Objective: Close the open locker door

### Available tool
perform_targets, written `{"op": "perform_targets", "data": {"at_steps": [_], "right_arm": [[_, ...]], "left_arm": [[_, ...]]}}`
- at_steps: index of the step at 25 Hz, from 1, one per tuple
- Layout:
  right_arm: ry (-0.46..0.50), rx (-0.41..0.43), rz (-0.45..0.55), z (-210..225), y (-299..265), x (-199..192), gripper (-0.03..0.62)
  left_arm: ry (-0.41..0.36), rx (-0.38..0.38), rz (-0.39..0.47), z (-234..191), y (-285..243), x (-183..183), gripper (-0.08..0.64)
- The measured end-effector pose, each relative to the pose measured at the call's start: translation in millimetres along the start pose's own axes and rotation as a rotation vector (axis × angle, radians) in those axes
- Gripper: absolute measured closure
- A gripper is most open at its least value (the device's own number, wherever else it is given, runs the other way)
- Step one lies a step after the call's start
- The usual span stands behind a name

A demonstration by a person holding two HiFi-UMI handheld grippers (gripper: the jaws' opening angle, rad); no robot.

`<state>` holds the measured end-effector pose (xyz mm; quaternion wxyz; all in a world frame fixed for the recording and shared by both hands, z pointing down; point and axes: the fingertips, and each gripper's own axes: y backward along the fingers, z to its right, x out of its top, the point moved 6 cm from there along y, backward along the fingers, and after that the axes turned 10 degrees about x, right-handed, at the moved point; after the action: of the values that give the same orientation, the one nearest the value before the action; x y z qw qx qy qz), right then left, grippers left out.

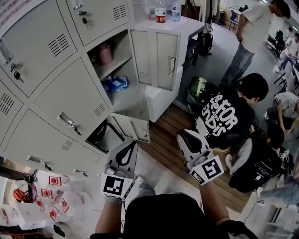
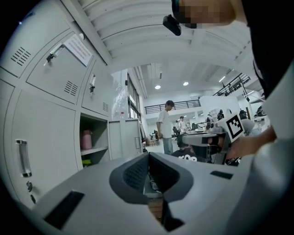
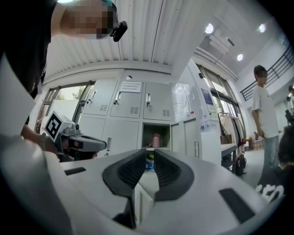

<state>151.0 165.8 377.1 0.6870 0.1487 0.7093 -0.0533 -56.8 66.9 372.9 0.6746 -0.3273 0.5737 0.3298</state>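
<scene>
Two doors of the grey locker wall point(image 1: 56, 93) stand open. The upper open door point(image 1: 159, 58) swings out to the right; its compartment holds a pink bottle point(image 1: 105, 53) and a blue packet point(image 1: 117, 84). The lower open door point(image 1: 133, 127) hangs out just beyond my left gripper point(image 1: 132, 144), which is shut and empty. My right gripper point(image 1: 184, 135) is also shut and empty, to the right of that door. The left gripper view shows my left gripper point(image 2: 148, 155) and the pink bottle point(image 2: 86, 139). In the right gripper view my right gripper point(image 3: 154, 151) points toward the open compartment point(image 3: 156, 135).
A low white cabinet point(image 1: 163, 100) stands behind the upper door, with bottles point(image 1: 160, 11) on top. A seated person in a black T-shirt point(image 1: 229, 112) and other people sit on the floor at right; one person stands point(image 1: 252, 37). Plastic bags point(image 1: 51, 196) lie at lower left.
</scene>
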Motion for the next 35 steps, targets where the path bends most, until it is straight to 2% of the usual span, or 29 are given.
{"op": "perform_targets", "data": {"at_steps": [2,9,16,19,25,29,35], "right_arm": [[0.014,-0.015,-0.003,2.2,-23.7,-0.3,0.538],[0.028,-0.080,-0.007,4.9,-100.1,-10.4,0.538],[0.029,-0.152,-0.027,12.4,-144.2,-21.0,0.538],[0.026,-0.172,-0.039,19.6,-153.7,-24.5,0.538],[0.018,-0.197,-0.051,47.0,-163.9,-28.9,0.537],[0.018,-0.204,-0.052,76.4,-169.6,-30.2,0.537],[0.000,-0.224,-0.055,130.9,-174.9,-35.9,0.537]], "left_arm": [[-0.003,-0.014,-0.019,-23.7,-12.0,-4.5,0.537],[0.000,-0.093,0.073,-95.9,-47.8,-8.0,0.537],[0.012,-0.133,0.081,-146.0,-67.5,-13.1,0.537],[0.034,-0.138,0.081,-155.7,-74.1,-13.8,0.537],[0.033,-0.139,0.011,-162.7,-88.9,-33.6,0.537],[0.023,-0.123,0.028,-162.2,-108.8,-23.9,0.537],[0.018,-0.074,0.008,-159.4,-133.5,-20.4,0.537]]}}
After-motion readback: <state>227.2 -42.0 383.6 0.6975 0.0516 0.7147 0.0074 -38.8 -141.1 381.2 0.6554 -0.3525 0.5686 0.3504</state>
